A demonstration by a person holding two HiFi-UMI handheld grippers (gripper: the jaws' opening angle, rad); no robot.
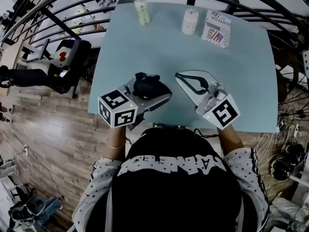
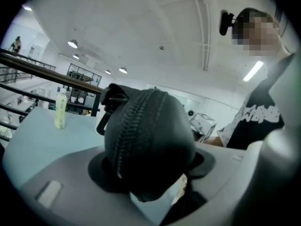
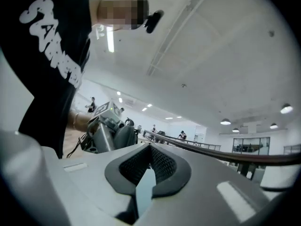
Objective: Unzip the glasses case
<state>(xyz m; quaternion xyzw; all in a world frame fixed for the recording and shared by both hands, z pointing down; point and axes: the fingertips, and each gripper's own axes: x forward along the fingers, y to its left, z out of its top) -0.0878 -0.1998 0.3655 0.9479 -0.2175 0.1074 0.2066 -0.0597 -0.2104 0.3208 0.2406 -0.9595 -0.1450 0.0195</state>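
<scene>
Well, the biggest thing before me is the pale blue table point(image 1: 159, 47), set on a wooden floor point(image 1: 53, 144) beside a dark railing point(image 1: 58, 8), and I stand at its near edge in my black shirt with white lettering point(image 1: 174, 166). My left gripper point(image 1: 152, 92) reaches in over the near part of the table, its marker cube point(image 1: 118, 111) towards me, and its jaws are clamped on the glasses case point(image 2: 150, 140), a rounded black thing that fills most of the left gripper view. My right gripper point(image 3: 150, 161) is just beside it, a little apart and not touching the case. Its two ribbed black pads point(image 3: 162, 166) meet at their tips with nothing between them, so those jaws are together and empty. From there I see my left gripper and the case off to the side. Along the far edge of the table, well apart from both grippers, lie a printed packet with a flag pattern point(image 1: 216, 29), a white jar point(image 1: 190, 21) and a slim yellow-green bottle point(image 1: 141, 9). The zip point(image 2: 136, 126) runs closed over the top of the case, and a small black loop point(image 2: 106, 112) hangs at the case's end nearest the bottle.
</scene>
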